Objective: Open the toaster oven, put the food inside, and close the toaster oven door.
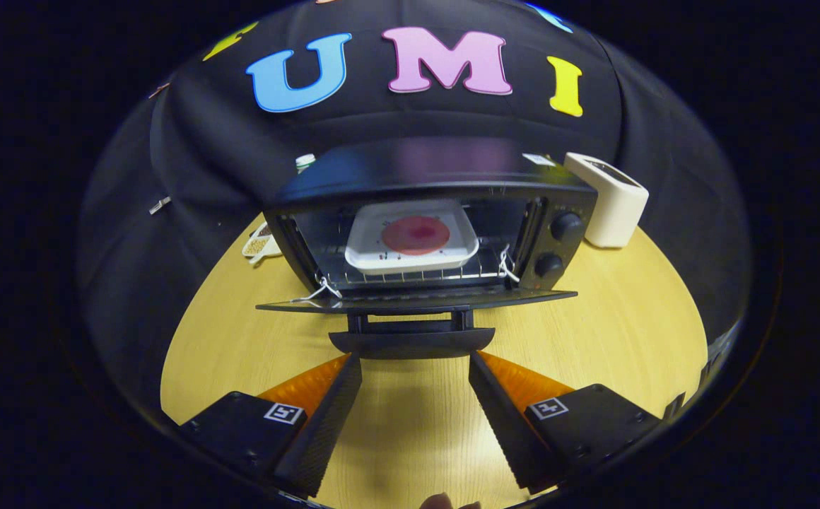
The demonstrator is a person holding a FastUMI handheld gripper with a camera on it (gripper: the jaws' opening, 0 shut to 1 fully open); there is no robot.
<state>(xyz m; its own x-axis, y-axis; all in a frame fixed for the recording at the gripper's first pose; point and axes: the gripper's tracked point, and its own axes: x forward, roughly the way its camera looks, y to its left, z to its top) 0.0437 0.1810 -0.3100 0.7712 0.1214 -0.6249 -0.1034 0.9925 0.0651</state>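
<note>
fingers (416,357) spread wide, gripping nothing; your tips sit just below the door handle (412,341), one at each end of it. toaster oven (428,226) stands open on the wooden surface (594,332), door (417,300) folded down flat. white tray (413,244) with pink food (416,235) rests on the rack inside. white box (611,201) just beside the oven's knob side.

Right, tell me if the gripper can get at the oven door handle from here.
Probably yes: the gripper is open, the door handle sits just ahead between its fingertips, and only bare table lies around it.
</note>
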